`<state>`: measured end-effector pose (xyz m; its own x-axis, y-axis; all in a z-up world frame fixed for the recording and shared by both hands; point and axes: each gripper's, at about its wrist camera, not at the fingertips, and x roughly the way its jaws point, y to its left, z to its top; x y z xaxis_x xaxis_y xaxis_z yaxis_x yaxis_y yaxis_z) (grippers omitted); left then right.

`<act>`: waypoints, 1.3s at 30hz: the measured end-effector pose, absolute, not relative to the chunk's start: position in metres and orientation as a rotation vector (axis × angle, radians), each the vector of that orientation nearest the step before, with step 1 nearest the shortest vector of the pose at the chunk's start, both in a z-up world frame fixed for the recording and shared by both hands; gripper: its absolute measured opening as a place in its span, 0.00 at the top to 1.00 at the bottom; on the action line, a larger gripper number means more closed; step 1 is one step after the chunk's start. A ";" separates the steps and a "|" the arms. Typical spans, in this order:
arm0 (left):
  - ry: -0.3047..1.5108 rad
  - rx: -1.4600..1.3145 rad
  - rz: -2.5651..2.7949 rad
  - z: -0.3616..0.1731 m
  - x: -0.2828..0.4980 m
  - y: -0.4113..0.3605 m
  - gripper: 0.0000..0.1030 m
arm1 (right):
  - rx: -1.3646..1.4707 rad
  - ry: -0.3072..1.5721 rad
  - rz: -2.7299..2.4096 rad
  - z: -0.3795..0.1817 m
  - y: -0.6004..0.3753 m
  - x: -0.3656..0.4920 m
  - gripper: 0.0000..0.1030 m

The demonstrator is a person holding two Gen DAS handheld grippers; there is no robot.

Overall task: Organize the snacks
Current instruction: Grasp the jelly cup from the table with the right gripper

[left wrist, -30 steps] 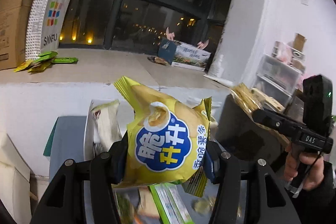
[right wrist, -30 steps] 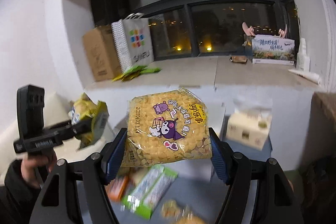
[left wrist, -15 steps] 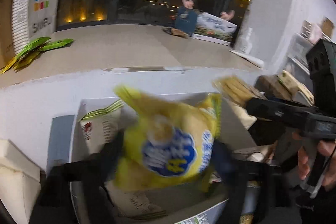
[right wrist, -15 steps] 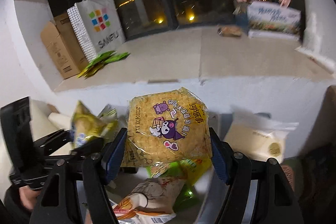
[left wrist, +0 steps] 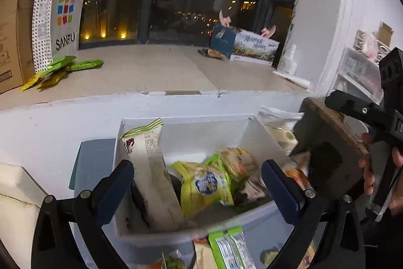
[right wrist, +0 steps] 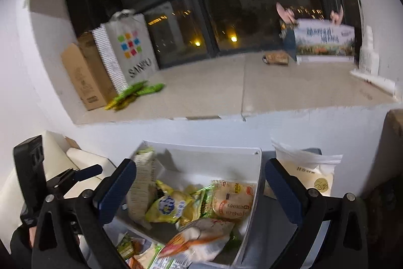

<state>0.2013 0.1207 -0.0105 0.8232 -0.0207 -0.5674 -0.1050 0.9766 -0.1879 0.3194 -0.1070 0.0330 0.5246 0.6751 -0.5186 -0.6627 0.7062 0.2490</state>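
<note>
Overlooking white bin [left wrist: 262, 132] below windowsill [left wrist: 156, 72]

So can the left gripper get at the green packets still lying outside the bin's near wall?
Probably yes. The left gripper is open and empty above the white bin, and the green packets lie uncovered just below its fingers.

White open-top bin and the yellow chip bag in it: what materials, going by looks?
White open-top bin: looks like thin rigid plastic, or coated card; smooth matte walls, crisp straight edges. Yellow chip bag: printed plastic film, glossy, crinkled and puffed. Both readings are from looks only.
</note>
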 end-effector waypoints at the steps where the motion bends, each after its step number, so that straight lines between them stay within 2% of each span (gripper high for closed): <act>1: 0.595 -0.209 0.048 -0.009 0.188 0.117 0.00 | 0.012 0.604 0.814 0.037 -0.111 0.312 0.00; 8: 0.544 -0.162 0.012 -0.010 0.094 0.083 0.00 | -0.095 0.477 0.899 0.032 -0.155 0.228 0.00; 17: 0.560 -0.247 0.003 -0.055 -0.012 0.044 0.00 | -0.276 0.518 0.878 -0.043 -0.204 0.131 0.00; 24: 0.594 -0.311 -0.006 -0.072 -0.016 0.043 0.00 | -0.266 0.621 0.850 -0.098 -0.221 0.105 0.00; 32: 0.589 -0.273 -0.026 -0.067 -0.015 0.033 0.00 | -0.302 0.626 0.909 -0.111 -0.202 0.104 0.00; 39: 0.589 -0.287 -0.017 -0.068 -0.017 0.039 0.00 | -0.413 0.684 0.932 -0.131 -0.160 0.137 0.00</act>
<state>-0.0174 0.0390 -0.0677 0.8326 -0.0972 -0.5453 -0.0660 0.9601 -0.2718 0.1371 -0.1600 -0.1306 0.4119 0.5905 -0.6940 -0.8390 0.5430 -0.0360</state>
